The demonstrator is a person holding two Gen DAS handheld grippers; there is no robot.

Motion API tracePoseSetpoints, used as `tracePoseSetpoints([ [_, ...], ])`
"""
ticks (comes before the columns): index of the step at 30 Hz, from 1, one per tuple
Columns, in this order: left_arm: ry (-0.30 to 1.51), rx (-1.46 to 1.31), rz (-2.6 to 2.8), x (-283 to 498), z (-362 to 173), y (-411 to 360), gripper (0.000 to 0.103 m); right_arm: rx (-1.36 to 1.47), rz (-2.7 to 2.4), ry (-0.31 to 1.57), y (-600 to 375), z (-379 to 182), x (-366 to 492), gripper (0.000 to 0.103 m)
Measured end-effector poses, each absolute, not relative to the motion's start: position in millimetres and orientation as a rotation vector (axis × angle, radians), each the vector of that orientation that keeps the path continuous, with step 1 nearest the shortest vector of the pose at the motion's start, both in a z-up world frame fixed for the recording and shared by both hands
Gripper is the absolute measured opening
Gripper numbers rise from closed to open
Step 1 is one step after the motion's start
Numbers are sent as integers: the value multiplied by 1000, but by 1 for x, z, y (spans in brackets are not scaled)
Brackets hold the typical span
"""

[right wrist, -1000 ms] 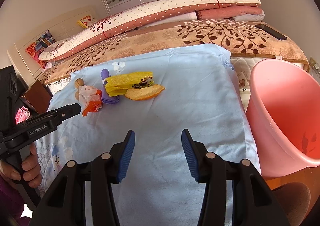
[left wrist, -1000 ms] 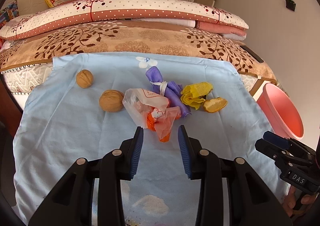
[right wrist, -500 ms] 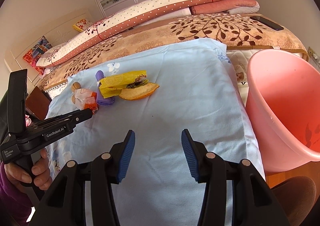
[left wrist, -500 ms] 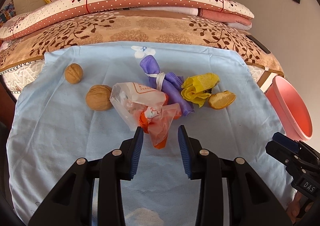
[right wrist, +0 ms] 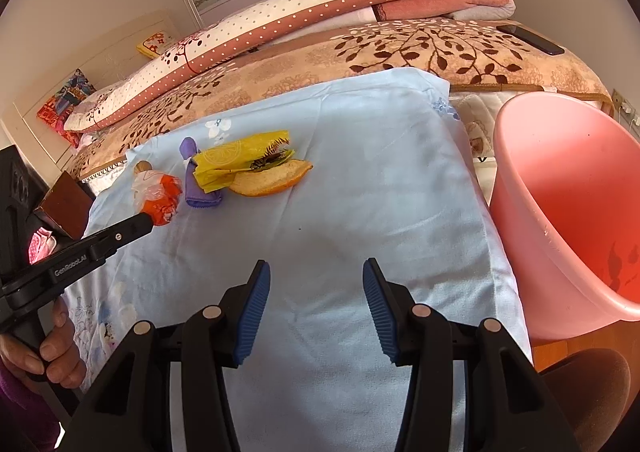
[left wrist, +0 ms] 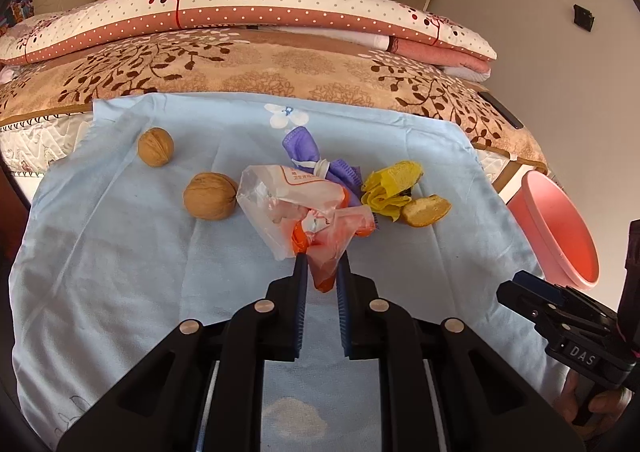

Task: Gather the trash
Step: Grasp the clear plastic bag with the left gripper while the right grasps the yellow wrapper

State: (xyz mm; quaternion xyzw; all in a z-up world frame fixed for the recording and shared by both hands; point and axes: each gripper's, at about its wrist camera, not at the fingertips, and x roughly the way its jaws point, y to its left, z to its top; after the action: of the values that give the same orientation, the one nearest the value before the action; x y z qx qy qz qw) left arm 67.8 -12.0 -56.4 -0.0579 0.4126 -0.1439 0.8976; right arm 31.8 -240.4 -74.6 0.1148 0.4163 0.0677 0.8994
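Left wrist view: left gripper (left wrist: pixel 322 270) points down at the light blue cloth (left wrist: pixel 120 252) spread on the bed. Jaws are closing, with the near tail of the crumpled orange-and-clear plastic bag (left wrist: pixel 304 212) between the blue pads; the pads appear to touch the plastic on both sides. The rest of the bag lies on the cloth just ahead of the fingertips.

Other items on the cloth, same view:
- two walnuts, one (left wrist: pixel 209 195) just left of the bag, the other (left wrist: pixel 155 147) farther back and to the left
- purple rag (left wrist: pixel 316 164) tied with a white band, behind the bag and touching it
- yellow wrapper (left wrist: pixel 390 188) to the right of the rag
- orange peel piece (left wrist: pixel 426 210) touching the wrapper's right side

Pink bucket (left wrist: pixel 560 228) stands off the right edge of the bed.

Right wrist view: right gripper (right wrist: pixel 316 312) is held over a bare stretch of the cloth, jaws spread with nothing between them. The pink bucket's inside is in view at the right, beside the bed edge. The left gripper enters from the left, its tip at the bag; a hand (right wrist: pixel 44 352) holds its handle. A dark phone (right wrist: pixel 530 39) lies on the leaf-patterned blanket (right wrist: pixel 400 52) at far right.
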Motion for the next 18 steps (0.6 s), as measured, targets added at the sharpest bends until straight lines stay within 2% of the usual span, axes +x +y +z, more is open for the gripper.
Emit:
tracePoseSetpoints([
  [18,804,-199,-332,51,-43,17,14,505,243,893,-213,-53,114,48],
])
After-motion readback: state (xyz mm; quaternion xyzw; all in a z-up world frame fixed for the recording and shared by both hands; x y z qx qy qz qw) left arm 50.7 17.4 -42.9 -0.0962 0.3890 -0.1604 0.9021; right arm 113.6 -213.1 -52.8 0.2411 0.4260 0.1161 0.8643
